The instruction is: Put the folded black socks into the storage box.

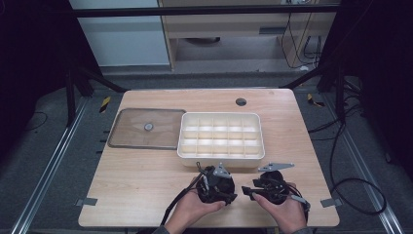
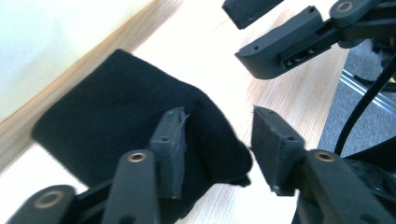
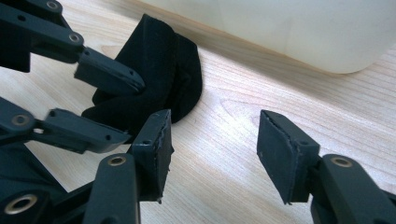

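Both claws sit by the tabletop's near edge, just in front of the tray. The left claw hangs open over a folded black cloth, apparently just released there; the right claw is open, empty.

Bare table lies open leftward; the compartment box blocks ahead.

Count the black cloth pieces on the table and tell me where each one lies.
1. The black cloth lies folded on the wooden table, just in front of the white compartment box, by the left gripper. Others may be hidden under the hands.
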The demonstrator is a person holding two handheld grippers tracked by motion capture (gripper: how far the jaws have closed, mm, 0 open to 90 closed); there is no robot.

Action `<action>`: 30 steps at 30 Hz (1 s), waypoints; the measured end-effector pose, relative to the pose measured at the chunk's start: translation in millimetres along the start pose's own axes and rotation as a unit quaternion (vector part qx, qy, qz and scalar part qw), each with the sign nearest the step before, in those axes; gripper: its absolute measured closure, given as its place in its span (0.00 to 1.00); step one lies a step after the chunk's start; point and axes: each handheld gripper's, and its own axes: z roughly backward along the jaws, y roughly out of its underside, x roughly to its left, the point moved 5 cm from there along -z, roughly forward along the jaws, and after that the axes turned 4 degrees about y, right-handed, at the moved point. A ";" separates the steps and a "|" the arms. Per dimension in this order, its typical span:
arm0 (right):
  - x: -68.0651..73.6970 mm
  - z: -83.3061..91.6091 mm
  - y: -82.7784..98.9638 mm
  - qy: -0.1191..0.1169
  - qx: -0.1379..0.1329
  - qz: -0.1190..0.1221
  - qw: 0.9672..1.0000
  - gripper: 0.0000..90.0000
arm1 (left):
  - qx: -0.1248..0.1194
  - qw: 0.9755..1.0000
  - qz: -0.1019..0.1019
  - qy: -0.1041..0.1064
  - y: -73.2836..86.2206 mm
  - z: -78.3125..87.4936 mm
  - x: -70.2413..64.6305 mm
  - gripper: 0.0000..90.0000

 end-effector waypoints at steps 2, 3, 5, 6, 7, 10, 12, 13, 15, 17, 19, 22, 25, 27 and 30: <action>0.1 0.4 0.1 0.001 -0.002 -0.001 1.000 0.50 | -0.004 1.000 0.001 0.002 0.7 2.6 0.0 0.57; 0.3 0.7 0.0 0.001 -0.003 -0.002 1.000 0.50 | -0.007 1.000 0.001 0.001 0.8 4.0 -0.3 0.55; 0.0 1.4 -0.4 0.002 -0.005 -0.004 1.000 0.49 | -0.012 1.000 0.002 0.001 0.6 8.2 -1.5 0.53; -0.2 1.8 -1.0 0.002 -0.006 -0.005 1.000 0.49 | -0.018 1.000 0.003 0.002 0.1 9.4 -2.2 0.52; -0.2 2.1 -1.4 0.002 -0.007 -0.005 1.000 0.49 | -0.021 1.000 0.003 0.003 -0.2 11.6 -2.9 0.52; 0.2 2.7 -2.8 0.003 -0.008 -0.007 1.000 0.49 | -0.026 1.000 0.001 0.006 -0.8 16.1 -4.1 0.51; 1.9 3.8 -3.5 0.003 -0.011 -0.006 1.000 0.48 | -0.037 0.999 -0.003 0.001 -0.8 25.3 -6.4 0.49; 2.8 4.4 -3.8 0.002 -0.012 -0.006 1.000 0.47 | -0.039 0.999 -0.007 -0.006 -0.3 29.8 -6.3 0.47; 5.8 6.3 -5.6 -0.001 -0.017 -0.005 1.000 0.46 | -0.038 0.999 -0.012 -0.025 2.5 40.2 -3.3 0.42; 8.7 7.1 -8.4 -0.003 -0.020 -0.005 1.000 0.45 | -0.042 0.998 -0.009 -0.045 6.8 50.9 2.3 0.34; 13.6 6.1 -13.2 -0.002 -0.023 -0.003 1.000 0.43 | -0.044 0.997 -0.011 -0.061 14.2 62.4 8.8 0.29; 20.7 1.7 -19.5 -0.008 -0.026 -0.005 1.000 0.42 | -0.055 0.996 0.005 -0.075 29.3 78.7 21.3 0.24; 27.9 -8.5 -25.4 -0.010 -0.021 -0.004 1.000 0.41 | -0.058 0.993 0.015 -0.097 47.0 93.0 35.0 0.20; 31.5 -16.3 -29.0 -0.013 -0.017 -0.005 1.000 0.41 | -0.062 0.991 0.025 -0.115 63.8 103.8 47.6 0.19; 36.6 -28.2 -33.8 -0.016 -0.007 -0.015 1.000 0.41 | -0.068 0.988 0.048 -0.133 89.2 116.6 65.7 0.17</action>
